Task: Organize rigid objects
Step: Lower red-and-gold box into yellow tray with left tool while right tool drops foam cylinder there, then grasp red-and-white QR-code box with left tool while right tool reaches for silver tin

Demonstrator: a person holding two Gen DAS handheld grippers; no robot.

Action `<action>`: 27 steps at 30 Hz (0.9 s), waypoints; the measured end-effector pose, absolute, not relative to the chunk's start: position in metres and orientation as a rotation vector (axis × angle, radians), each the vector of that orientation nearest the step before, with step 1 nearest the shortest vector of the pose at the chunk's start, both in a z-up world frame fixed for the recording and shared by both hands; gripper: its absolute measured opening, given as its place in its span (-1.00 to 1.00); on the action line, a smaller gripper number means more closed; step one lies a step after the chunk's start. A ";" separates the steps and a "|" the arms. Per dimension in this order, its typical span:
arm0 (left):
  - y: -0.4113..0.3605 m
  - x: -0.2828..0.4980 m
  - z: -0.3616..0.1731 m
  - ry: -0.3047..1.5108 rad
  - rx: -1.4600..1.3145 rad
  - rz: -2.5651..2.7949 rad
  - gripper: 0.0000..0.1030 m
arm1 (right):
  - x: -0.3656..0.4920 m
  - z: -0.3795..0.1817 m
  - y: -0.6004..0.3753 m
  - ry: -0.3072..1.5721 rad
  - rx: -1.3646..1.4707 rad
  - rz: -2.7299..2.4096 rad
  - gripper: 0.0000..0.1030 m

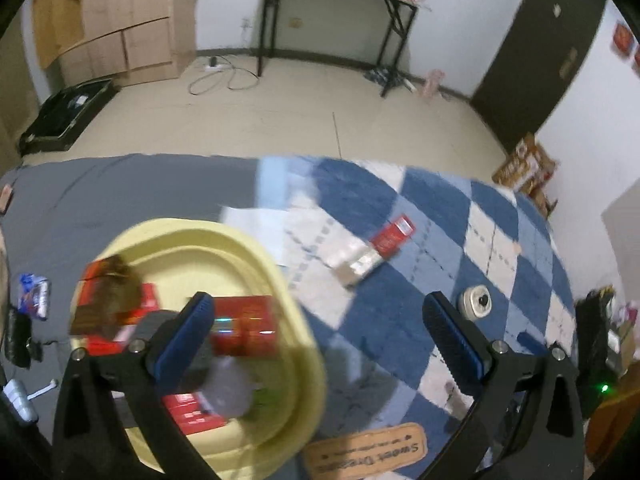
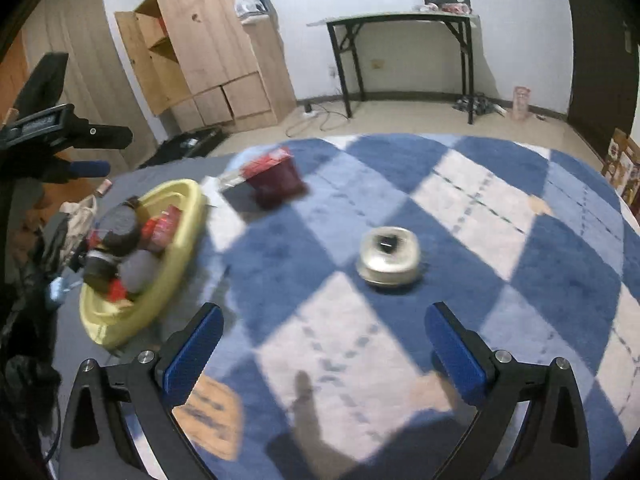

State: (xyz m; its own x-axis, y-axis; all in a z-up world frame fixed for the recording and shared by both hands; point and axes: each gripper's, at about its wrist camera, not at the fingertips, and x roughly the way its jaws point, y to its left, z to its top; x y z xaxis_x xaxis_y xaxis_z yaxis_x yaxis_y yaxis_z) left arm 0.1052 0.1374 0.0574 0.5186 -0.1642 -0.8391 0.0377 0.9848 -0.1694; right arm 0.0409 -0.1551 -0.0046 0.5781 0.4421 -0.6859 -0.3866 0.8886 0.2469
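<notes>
Here, both tongs, left gripper (image 1: pixel 316 316) and right gripper (image 2: pixel 324 326), gape wide and empty beside the yellow basin (image 2: pixel 180 240) (already holding boxes); a silver tin (image 2: pixel 389 258) sits apart.

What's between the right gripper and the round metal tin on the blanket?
Nothing visible. The right gripper is open and the metal tin sits straight ahead on the checkered blanket, with only bare fabric between. The red box and yellow basin lie off to the left.
</notes>
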 end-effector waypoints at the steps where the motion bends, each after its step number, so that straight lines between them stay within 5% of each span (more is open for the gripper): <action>1: 0.126 0.109 0.051 1.032 -0.107 -0.132 1.00 | 0.042 -0.007 -0.158 0.824 0.071 0.484 0.99; 10: 0.085 0.163 -0.008 1.113 0.086 -0.260 0.96 | 0.122 -0.042 -0.158 0.857 0.051 0.501 0.98; 13: 0.074 0.181 -0.031 1.160 0.114 -0.276 0.65 | 0.140 -0.056 -0.148 0.869 0.075 0.514 0.92; 17: 0.061 0.190 -0.052 1.195 0.116 -0.265 -0.37 | 0.141 -0.067 -0.137 0.822 0.010 0.424 0.17; 18: 0.060 0.190 -0.055 1.203 0.102 -0.251 -0.40 | 0.138 -0.067 -0.137 0.799 0.016 0.421 0.05; 27: 0.084 0.131 0.009 1.052 -0.015 -0.262 -0.53 | 0.112 -0.027 -0.143 0.749 0.083 0.477 0.04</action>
